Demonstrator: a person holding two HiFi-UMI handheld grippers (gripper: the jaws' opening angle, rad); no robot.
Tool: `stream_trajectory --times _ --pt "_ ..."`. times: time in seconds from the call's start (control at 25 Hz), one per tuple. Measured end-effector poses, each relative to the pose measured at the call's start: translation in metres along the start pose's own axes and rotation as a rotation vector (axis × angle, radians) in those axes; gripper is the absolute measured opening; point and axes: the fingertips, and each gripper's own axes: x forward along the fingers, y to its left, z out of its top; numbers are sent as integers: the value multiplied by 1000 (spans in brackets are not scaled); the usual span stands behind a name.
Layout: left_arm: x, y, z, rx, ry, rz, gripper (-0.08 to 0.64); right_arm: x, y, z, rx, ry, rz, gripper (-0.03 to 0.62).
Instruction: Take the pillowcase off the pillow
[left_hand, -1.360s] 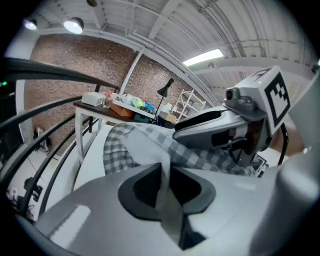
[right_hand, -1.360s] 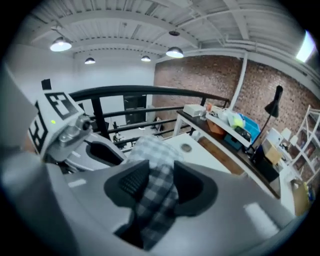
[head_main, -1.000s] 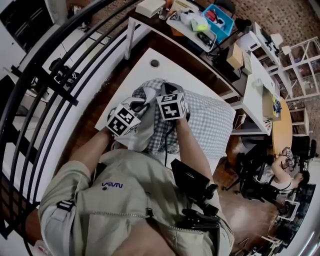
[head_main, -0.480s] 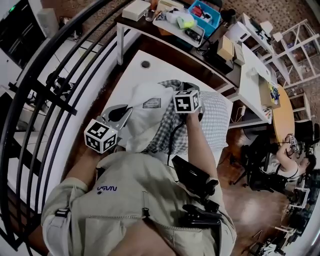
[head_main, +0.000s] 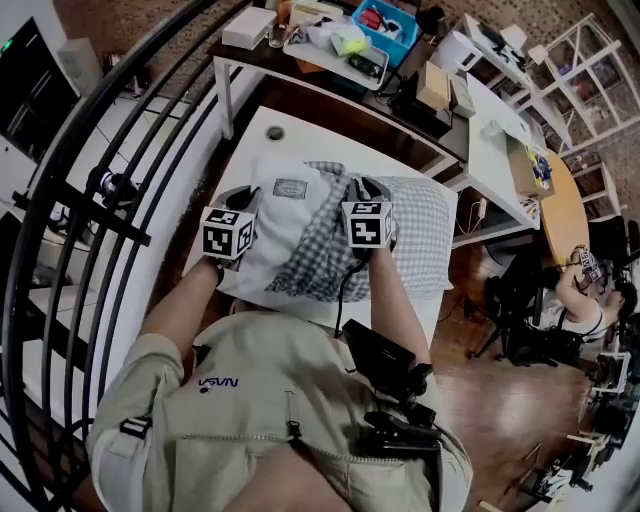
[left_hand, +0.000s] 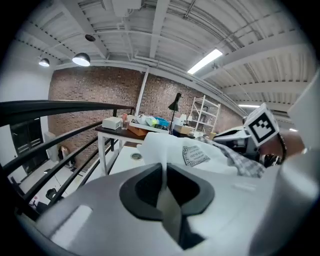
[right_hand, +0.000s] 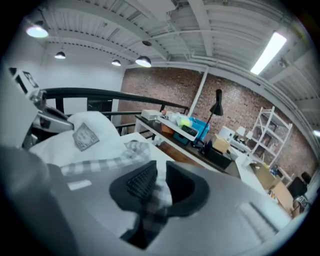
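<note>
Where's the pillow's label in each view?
Head view: label above centre, on the bare pillow.
Left gripper view: label right of centre.
Right gripper view: label at left, on the pillow.
Shared landmark: blue bin, beyond the pillow in all three.

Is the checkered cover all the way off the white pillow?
No, the checked pillowcase wraps the right end of the pillow, and only its white left end is bare.
</note>
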Motion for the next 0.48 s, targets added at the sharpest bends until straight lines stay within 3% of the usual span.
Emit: stream_trajectory --times 0.12,0.2,0.36,0.48 --pt "3 2 5 -27 -4 -9 32 -35 1 12 88 -97 -12 71" --pt "-8 6 7 -20 -20 2 82 -63 7 11 146 -132 2 71" --pt "-46 8 9 26 -78 41 117 -104 38 -11 206 -116 70 77" --pt "-74 -19 0 99 -69 6 132 -129 71 -34 219 -66 136 86"
